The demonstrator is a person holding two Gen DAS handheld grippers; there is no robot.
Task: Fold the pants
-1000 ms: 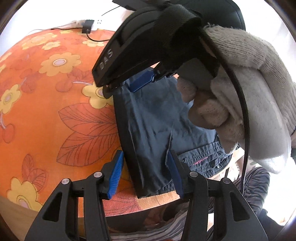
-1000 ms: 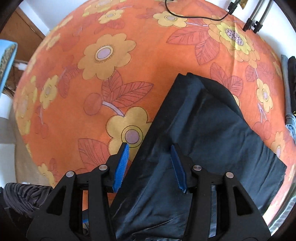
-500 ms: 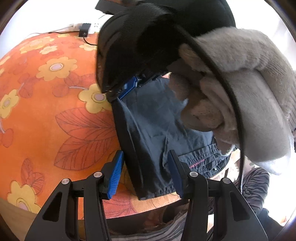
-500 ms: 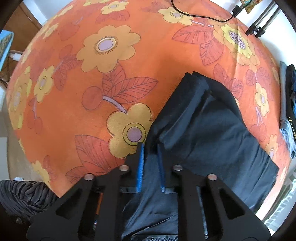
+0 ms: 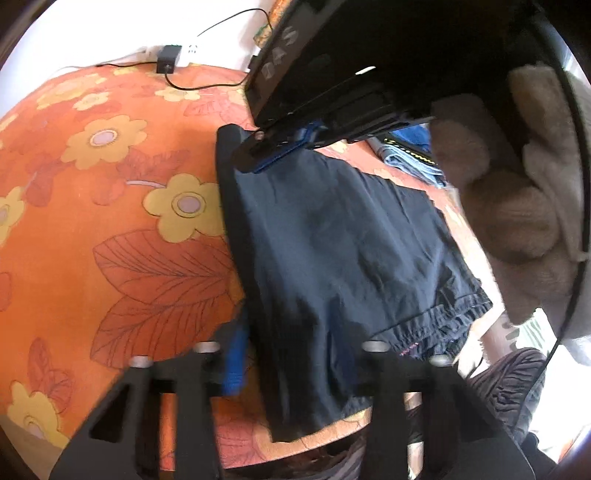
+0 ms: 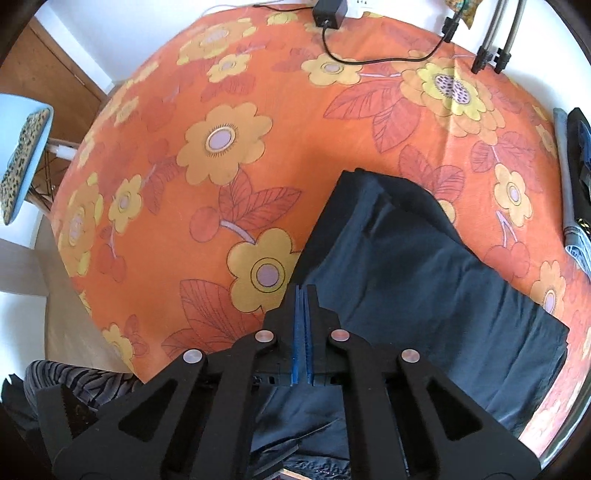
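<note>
Dark navy pants (image 6: pixel 406 277) lie folded lengthwise on the orange flowered cloth, waistband towards the near table edge. My right gripper (image 6: pixel 303 295) is shut on the pants' left edge partway along the leg, and the fabric rises to its blue pads. In the left wrist view the same right gripper (image 5: pixel 284 151) hangs over the far part of the pants (image 5: pixel 332 240), held by a grey-gloved hand (image 5: pixel 517 203). My left gripper (image 5: pixel 295 362) straddles the near left edge by the waistband. Its jaws are closing with the cloth between them, and the picture is blurred there.
The orange flowered tablecloth (image 6: pixel 221 147) covers the round table. A black power adapter (image 6: pixel 328 11) with its cable lies at the far edge, beside dark stand legs (image 6: pixel 491 55). Folded clothes (image 6: pixel 576 184) sit at the right. A blue chair (image 6: pixel 22 147) stands left.
The right gripper's jaws closed on the pants' left edge and it rose a little with the fabric. The left gripper stayed over the near edge.
</note>
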